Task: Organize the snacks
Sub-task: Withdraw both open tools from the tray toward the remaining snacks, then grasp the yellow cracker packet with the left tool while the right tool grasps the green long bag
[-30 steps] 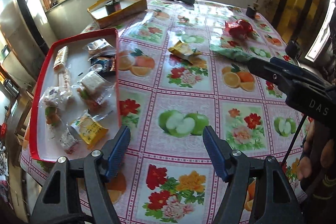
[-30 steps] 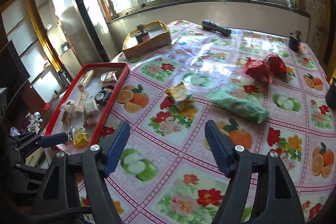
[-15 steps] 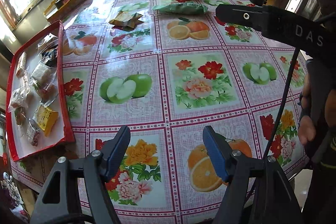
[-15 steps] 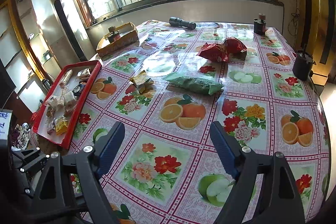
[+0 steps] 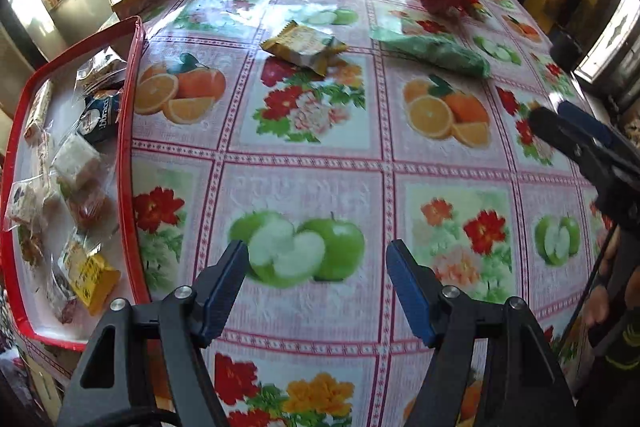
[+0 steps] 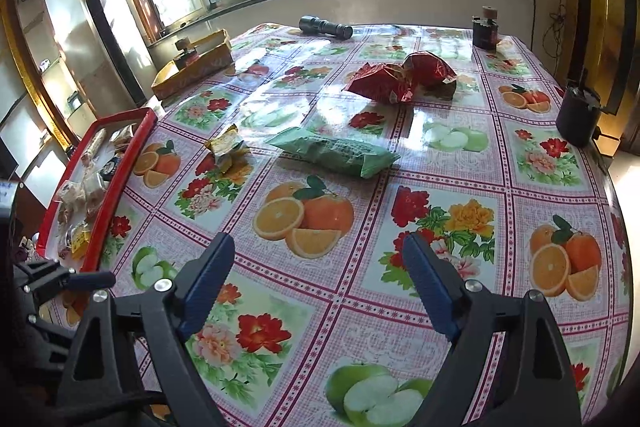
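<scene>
Red tray (image 5: 130, 131): small wrapped snacks inside
Left gripper (image 5: 316, 267): jaws spread, nothing between
Right gripper (image 6: 318, 259): jaws opening, nothing between; green packet (image 6: 336, 151) beyond

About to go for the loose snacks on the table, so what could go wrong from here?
1. The red tray already looks crowded; another packet may slide off.
2. The green packet is long and soft, so it may sag or slip if pinched at one end.
3. The yellow packet lies flat; the left tool may scrape the tablecloth.
</scene>
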A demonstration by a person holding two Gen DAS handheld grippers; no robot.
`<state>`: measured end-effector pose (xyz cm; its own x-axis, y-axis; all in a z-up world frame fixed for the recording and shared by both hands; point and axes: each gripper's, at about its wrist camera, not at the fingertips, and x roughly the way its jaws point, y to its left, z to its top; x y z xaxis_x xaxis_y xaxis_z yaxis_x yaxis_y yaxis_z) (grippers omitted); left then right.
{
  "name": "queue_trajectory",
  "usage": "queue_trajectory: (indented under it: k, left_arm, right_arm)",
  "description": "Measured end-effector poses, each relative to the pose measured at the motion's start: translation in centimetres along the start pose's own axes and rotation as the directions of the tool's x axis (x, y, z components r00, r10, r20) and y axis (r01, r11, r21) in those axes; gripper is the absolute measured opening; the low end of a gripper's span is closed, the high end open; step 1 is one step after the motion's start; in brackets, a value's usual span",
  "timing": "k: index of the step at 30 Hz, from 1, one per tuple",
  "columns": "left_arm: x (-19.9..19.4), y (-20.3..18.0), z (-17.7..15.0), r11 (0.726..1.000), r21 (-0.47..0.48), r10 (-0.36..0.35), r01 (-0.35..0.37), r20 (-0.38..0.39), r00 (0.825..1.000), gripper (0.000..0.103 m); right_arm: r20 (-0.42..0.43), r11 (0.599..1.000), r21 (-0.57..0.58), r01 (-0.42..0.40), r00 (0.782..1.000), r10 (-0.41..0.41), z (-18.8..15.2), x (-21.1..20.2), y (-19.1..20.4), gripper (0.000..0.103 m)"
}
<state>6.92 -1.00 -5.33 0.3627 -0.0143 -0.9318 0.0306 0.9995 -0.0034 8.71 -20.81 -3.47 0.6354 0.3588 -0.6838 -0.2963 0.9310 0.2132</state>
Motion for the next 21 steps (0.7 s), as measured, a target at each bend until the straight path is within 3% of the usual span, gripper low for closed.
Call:
queue_trajectory:
  k: [4, 7, 11, 16, 21]
  left_arm:
    - [2.2, 2.0, 5.0, 0.986, -0.156, -0.066, 0.061, -0.029, 0.997, 0.071]
    - [3.8, 2.9, 7.9, 0.964, -0.252, -0.097, 0.080, -0.056, 0.994, 0.071]
    - [4.6, 2.9, 10.3, 0.950, -0.301, -0.104, 0.086, -0.044, 0.994, 0.071]
    - [5.8, 2.8, 13.0, 0.940, -0.341, -0.050, 0.030, -0.049, 0.998, 0.071]
    - [8.4, 2.5, 15.1, 0.922, -0.386, -0.043, 0.008, -0.083, 0.996, 0.072]
  right_arm:
    - [0.008, 0.992, -0.123, -0.011, 1.000, 0.012, 2.5, 2.3, -0.5, 0.086]
    - [-0.034, 0.977, -0.212, -0.036, 0.999, 0.030, 4.8, 5.1, -0.8, 0.086]
    - [-0.070, 0.959, -0.274, -0.074, 0.996, 0.057, 7.1, 7.8, -0.6, 0.086]
    - [-0.124, 0.924, -0.361, -0.125, 0.989, 0.086, 7.7, 10.0, 0.9, 0.086]
    - [-0.143, 0.928, -0.354, -0.117, 0.987, 0.070, 7.8, 11.6, 0.4, 0.086]
